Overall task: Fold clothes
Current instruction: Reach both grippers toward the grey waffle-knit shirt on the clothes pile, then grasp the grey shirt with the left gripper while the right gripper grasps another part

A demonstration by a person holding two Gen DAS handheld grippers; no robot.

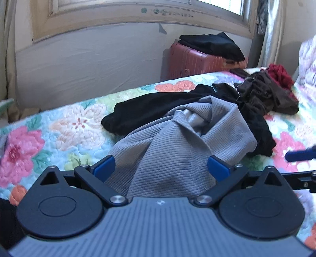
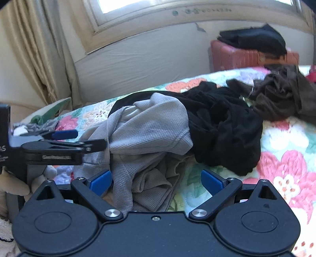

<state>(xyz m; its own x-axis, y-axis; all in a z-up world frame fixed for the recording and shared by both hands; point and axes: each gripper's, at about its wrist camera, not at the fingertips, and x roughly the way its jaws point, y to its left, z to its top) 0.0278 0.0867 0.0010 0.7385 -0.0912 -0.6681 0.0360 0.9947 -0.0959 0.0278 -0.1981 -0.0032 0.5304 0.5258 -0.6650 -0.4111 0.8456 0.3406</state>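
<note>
Item: crumpled grey waffle-knit garment on floral quilted bed, beside black garment | left hand-held gripper: spread wide around grey cloth, unclamped | right hand-held gripper: wide, empty | Step: picking up | Next: pinch an edge, spread flat.

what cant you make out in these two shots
- Grey garment: left wrist view, its near part runs under the gripper body, so its type is unclear.
- Black garment: right wrist view, partly under the grey one and crumpled; shape unclear.
- Red cloth: right wrist view, cut off by the right edge.
- Marks on the window ledge: too small to read.
- Left gripper seen in right wrist view: blurred, label cut off.
</note>
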